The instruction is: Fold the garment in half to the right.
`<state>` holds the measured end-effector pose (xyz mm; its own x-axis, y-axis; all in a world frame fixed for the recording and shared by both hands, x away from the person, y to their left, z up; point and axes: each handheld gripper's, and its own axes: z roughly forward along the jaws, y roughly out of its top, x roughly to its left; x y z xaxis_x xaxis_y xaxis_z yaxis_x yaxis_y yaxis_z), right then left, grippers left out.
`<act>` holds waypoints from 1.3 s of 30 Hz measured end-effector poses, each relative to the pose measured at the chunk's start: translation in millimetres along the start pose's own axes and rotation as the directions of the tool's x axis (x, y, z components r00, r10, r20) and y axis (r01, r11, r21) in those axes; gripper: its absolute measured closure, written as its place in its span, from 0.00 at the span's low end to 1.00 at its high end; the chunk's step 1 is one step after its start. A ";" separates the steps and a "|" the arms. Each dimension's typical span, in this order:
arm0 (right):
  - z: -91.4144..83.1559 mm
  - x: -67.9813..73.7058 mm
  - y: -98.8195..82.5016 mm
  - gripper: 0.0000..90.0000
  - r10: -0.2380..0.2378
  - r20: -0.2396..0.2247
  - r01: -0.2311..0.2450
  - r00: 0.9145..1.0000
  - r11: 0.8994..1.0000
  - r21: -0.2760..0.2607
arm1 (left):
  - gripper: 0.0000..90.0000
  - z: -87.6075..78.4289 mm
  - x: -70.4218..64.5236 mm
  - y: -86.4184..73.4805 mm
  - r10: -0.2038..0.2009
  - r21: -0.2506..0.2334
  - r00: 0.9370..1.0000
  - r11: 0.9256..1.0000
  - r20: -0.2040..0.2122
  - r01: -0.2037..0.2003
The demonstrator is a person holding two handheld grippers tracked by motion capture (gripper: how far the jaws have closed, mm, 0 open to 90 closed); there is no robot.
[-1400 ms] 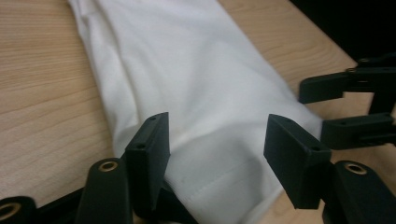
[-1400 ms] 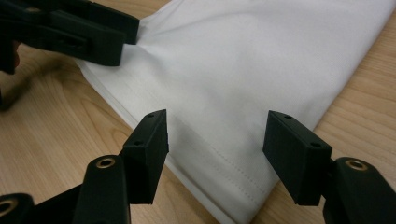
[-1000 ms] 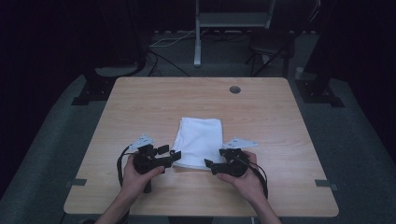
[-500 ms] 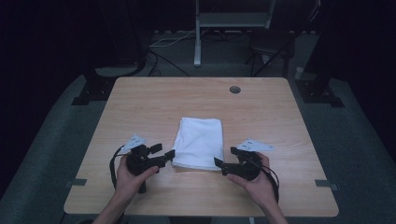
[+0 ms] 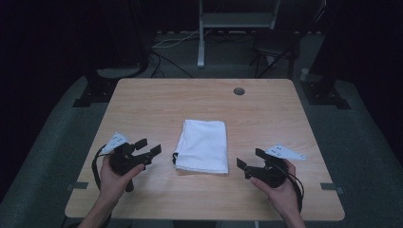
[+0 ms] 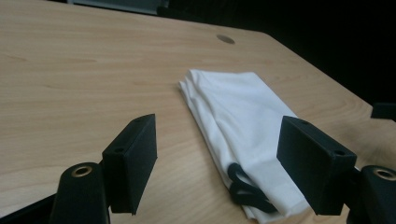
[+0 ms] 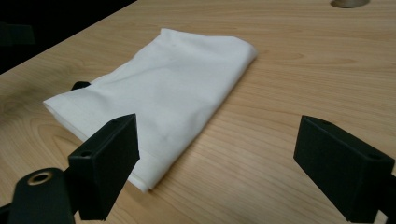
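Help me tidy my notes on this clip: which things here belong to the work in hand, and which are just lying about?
In the job:
- folded white cloth, with a black loop at its near left corner
- left gripper, open, beside the cloth
- right gripper, open, jaws just opened, nothing between them

Just about:
- round hole in the table
- metal stand behind it

My left tool (image 5: 145,149) and right tool (image 5: 251,164) are matte black, each with two blocky rectangular jaws bearing small screw holes and brass-ringed pivots. Each carries a pale grey three-cornered plate on top and trails a black cable. My forearms are bare.
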<state>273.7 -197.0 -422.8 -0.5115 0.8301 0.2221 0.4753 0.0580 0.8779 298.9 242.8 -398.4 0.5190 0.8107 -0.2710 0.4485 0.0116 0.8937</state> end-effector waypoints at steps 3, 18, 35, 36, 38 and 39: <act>-3.5 -2.3 -0.9 0.15 0.003 0.005 -0.003 1.000 1.000 -0.006 | 0.32 -2.3 3.7 4.1 0.004 -0.019 1.000 1.000 -0.006 -0.004; -15.2 -11.3 1.1 0.15 0.021 0.029 -0.019 0.999 0.998 -0.065 | 0.19 -23.3 29.3 16.7 0.015 -0.081 0.995 0.996 -0.098 -0.023; -18.0 -14.6 1.4 0.15 0.009 0.037 -0.005 0.999 0.996 -0.087 | 0.19 -73.8 55.1 18.5 0.038 -0.129 0.982 0.990 -0.186 -0.062; -18.3 -14.4 1.7 0.15 0.008 0.037 -0.005 0.999 0.996 -0.086 | 0.19 -76.1 55.9 17.4 0.036 -0.133 0.981 0.989 -0.189 -0.062; -18.8 -14.3 1.9 0.15 0.007 0.038 -0.004 0.999 0.996 -0.088 | 0.19 -81.1 57.2 15.4 0.039 -0.140 0.980 0.988 -0.197 -0.067; -19.8 -14.9 2.2 0.15 0.001 0.040 0.003 0.999 0.996 -0.089 | 0.19 -83.5 57.7 14.6 0.040 -0.145 0.979 0.987 -0.201 -0.070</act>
<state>268.2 -220.3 -415.8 -0.4819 0.8518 0.2055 0.4079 0.0105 0.9130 274.6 338.6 -371.2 0.3795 0.9116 -0.1579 0.3005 0.0400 0.9529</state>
